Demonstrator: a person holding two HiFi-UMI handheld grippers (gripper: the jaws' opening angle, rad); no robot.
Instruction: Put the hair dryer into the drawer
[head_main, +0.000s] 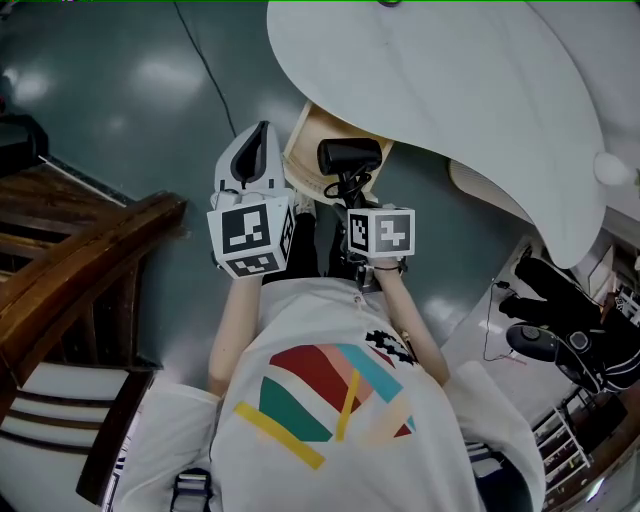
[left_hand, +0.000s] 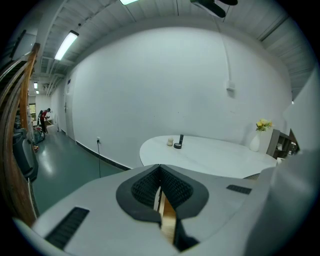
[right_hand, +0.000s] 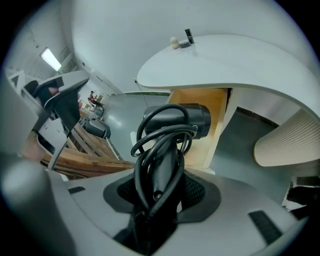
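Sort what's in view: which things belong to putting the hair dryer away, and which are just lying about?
Job: hair dryer, held in the right hand-held gripper; wooden drawer under the white table.
Lying about: flower vase and small items on that table; wooden chair.

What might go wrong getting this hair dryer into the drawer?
The loose cord looped round the hair dryer may snag on the drawer wall. The table overhangs the drawer, so the dryer's head might knock its edge. The right tool grips only the handle; it might pivot.
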